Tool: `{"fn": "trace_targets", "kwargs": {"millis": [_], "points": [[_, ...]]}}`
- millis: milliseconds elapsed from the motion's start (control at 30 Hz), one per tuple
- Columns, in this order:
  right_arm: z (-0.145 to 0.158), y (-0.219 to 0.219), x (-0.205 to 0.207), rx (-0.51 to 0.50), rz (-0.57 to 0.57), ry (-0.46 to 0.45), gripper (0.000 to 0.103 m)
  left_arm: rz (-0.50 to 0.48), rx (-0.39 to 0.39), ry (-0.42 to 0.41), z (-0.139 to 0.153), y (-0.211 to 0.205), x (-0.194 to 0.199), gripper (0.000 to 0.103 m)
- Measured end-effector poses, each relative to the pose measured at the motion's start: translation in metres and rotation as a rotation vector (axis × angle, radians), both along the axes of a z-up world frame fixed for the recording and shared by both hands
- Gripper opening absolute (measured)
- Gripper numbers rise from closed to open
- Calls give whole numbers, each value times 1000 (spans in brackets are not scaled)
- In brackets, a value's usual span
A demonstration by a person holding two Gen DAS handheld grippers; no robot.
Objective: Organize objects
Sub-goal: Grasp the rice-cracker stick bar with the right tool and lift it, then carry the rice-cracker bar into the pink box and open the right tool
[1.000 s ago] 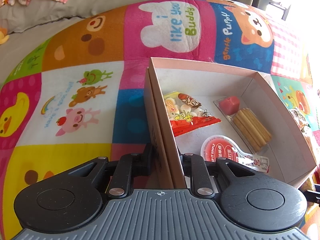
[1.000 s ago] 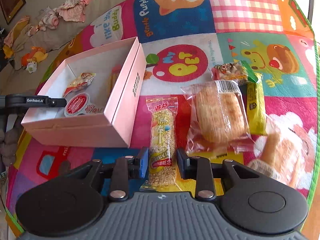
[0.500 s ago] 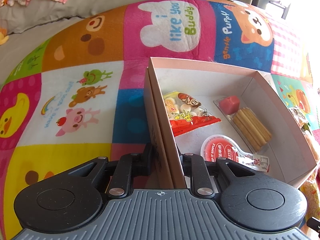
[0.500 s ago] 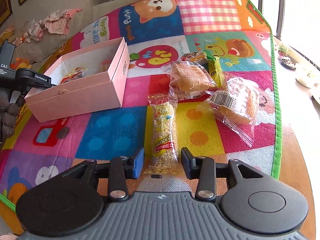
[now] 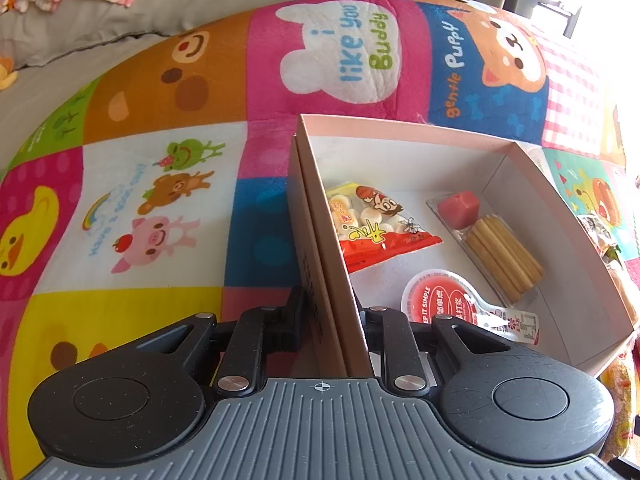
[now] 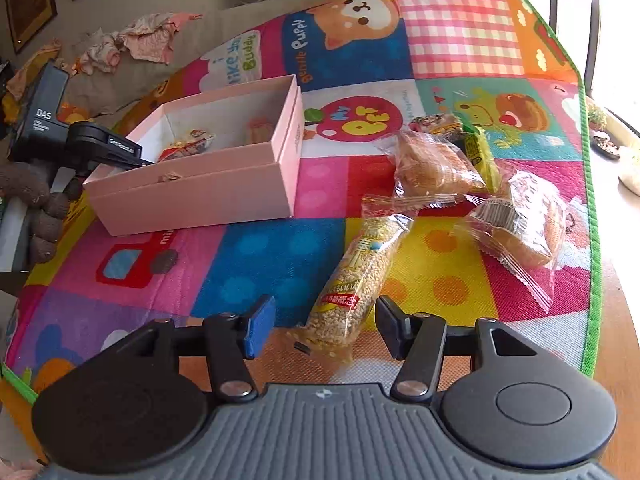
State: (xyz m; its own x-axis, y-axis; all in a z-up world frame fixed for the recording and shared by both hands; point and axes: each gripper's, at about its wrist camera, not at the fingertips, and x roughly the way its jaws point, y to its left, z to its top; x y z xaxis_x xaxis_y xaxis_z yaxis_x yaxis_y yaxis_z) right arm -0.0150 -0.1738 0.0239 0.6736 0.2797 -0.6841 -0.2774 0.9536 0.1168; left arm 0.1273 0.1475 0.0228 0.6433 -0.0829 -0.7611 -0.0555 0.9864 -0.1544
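Note:
My left gripper [image 5: 330,312] is shut on the near left wall of the open pink box [image 5: 400,130]. Inside lie a red snack bag [image 5: 376,224], a tray of biscuit sticks [image 5: 496,248] and a round red-lidded cup [image 5: 444,300]. In the right wrist view the pink box [image 6: 208,184] sits at left with the left gripper [image 6: 108,146] on it. My right gripper [image 6: 326,326] is open, its fingers on either side of the near end of a long grain bar packet [image 6: 360,276] lying on the mat.
Two wrapped buns [image 6: 432,168] [image 6: 524,220] and a green-yellow packet [image 6: 476,148] lie right of the box on the colourful play mat [image 6: 256,256]. The mat's green edge [image 6: 592,240] and bare wooden table lie at far right. Cushion and clothes [image 6: 132,40] behind.
My right gripper has opened wider and pulled back and left; the grain bar now lies tilted between its fingers. The left gripper and box have not moved.

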Motion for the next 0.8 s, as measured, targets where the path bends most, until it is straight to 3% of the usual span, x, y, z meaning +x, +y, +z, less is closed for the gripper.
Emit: {"fn": "trace_targets", "kwargs": {"millis": [100, 367, 667, 733, 800], "points": [[4, 3, 1, -18, -8, -29, 70, 0, 1, 0, 0, 0, 0, 22], [-1, -7, 14, -16, -81, 6, 73, 0, 1, 0, 0, 0, 0, 22], [2, 6, 49, -33, -64, 18, 73, 1, 0, -1, 1, -1, 0, 22], [-1, 7, 55, -47, -78, 37, 72, 0, 1, -2, 0, -1, 0, 22], [-4, 6, 56, -61, -71, 55, 59, 0, 1, -2, 0, -1, 0, 22]]}}
